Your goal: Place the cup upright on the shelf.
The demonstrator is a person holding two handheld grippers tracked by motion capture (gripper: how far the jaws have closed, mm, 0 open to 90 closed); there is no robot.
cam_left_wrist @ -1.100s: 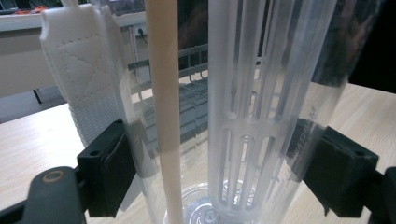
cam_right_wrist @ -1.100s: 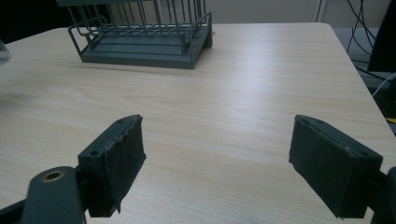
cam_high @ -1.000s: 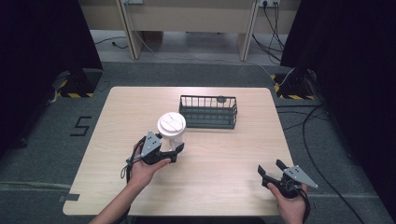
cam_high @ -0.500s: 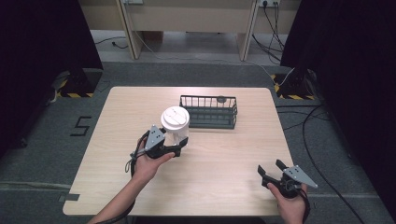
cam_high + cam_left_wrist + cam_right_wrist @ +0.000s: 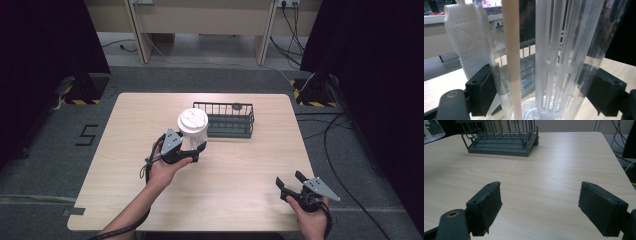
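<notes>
My left gripper (image 5: 196,149) is shut on a clear plastic bottle with a white lid (image 5: 193,124), held upright just left of the wire basket (image 5: 227,120). In the left gripper view the clear bottle (image 5: 549,62) stands between both black pads, with a white slotted insert, a pale straw and a white fabric strap showing on it. Near the table's front right corner my right gripper (image 5: 292,184) stands open, nothing between its fingers. The right gripper view shows its gripper (image 5: 549,207) over bare wood, the dark basket (image 5: 501,137) far ahead.
The dark wire basket sits at the table's back centre. The light wooden table (image 5: 240,170) is bare between the two grippers. Dark curtains flank the table, and cables lie on the grey floor at the right (image 5: 340,135).
My left gripper has carried the bottle a little to the right and farther back, closer to the basket. The right gripper has stayed put.
</notes>
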